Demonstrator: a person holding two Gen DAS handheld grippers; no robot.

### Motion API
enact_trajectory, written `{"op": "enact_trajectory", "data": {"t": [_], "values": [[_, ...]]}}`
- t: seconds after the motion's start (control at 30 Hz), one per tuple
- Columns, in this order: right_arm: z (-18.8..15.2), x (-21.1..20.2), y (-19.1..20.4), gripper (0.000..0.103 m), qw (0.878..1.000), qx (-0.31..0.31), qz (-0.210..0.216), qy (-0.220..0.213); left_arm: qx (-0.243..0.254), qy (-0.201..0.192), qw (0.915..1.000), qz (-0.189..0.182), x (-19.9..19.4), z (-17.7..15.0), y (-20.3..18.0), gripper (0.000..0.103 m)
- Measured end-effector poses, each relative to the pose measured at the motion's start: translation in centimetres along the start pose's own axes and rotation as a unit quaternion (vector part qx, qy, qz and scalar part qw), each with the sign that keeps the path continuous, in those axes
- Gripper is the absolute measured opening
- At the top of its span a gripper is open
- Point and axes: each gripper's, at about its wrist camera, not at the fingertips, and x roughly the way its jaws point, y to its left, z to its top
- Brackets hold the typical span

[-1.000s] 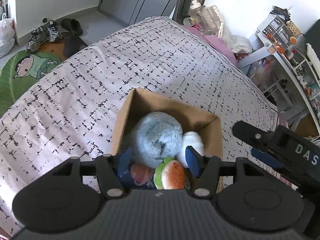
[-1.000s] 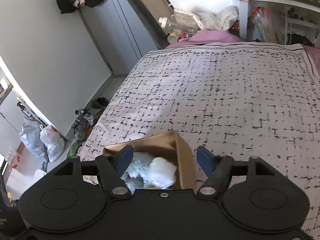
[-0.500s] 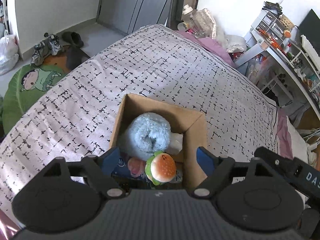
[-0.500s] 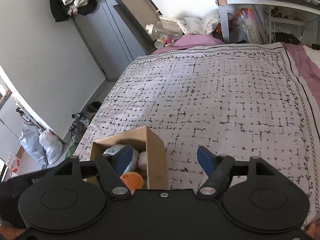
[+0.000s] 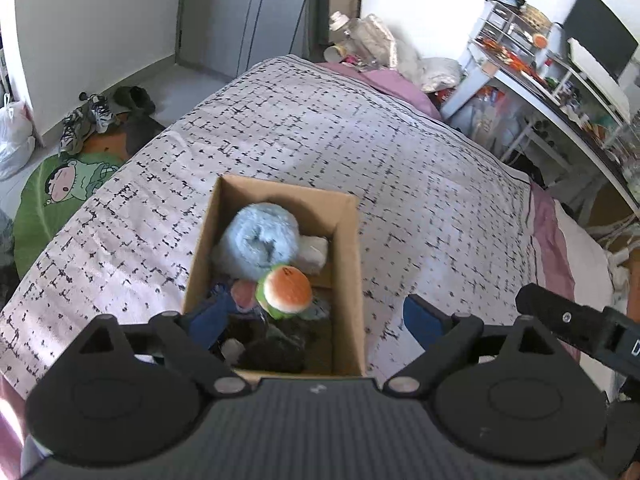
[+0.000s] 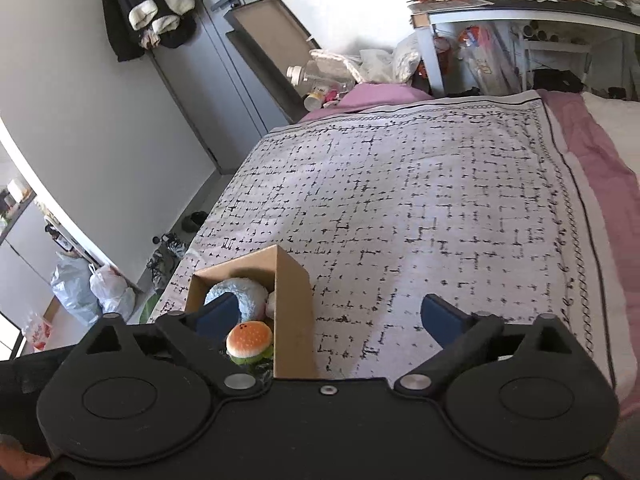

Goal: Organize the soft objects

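Note:
A cardboard box [image 5: 348, 248] stands on the patterned bedspread [image 5: 400, 168]. Inside lie a fluffy blue plush [image 5: 260, 240], a burger plush [image 5: 289, 290], a white soft item [image 5: 314, 254] and darker items below. My left gripper [image 5: 316, 316] hovers above the box's near end, its jaws opening wide, nothing pressed between the pads. In the right wrist view the box [image 6: 292, 300], blue plush [image 6: 240, 296] and burger plush [image 6: 250, 340] sit at the lower left. My right gripper [image 6: 328, 316] is over the box's right wall and the bedspread, jaws opening, empty.
The bedspread [image 6: 420, 208] stretches far and right of the box. A pink blanket [image 6: 592, 152] runs along the right side. Clutter and bottles [image 5: 360, 36] sit at the bed's head, a desk [image 5: 560, 80] to the right, shoes [image 5: 88, 116] and a green mat [image 5: 60, 188] on the floor.
Both grippers have drawn back and up from the box and spread their jaws wider. The box now looks smaller and sits lower left in the right wrist view.

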Motion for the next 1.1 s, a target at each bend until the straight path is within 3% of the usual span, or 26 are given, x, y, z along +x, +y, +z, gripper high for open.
{"op": "enact_trajectory", "data": {"t": [0.27, 1.1], "values": [[-0.6, -2.9, -1.4, 0.103, 1.0, -0.004, -0.002, 0.004, 0.018, -0.01, 0.9998, 0.005, -3.2, -1.8, -1.9, 0.102], [-2.4, -9.4, -2.3, 0.103, 0.998, -0.055, -0.005, -0.003, 0.059, -0.053, 0.9964, 0.029, -10.5, -5.5, -4.3, 0.102]]}}
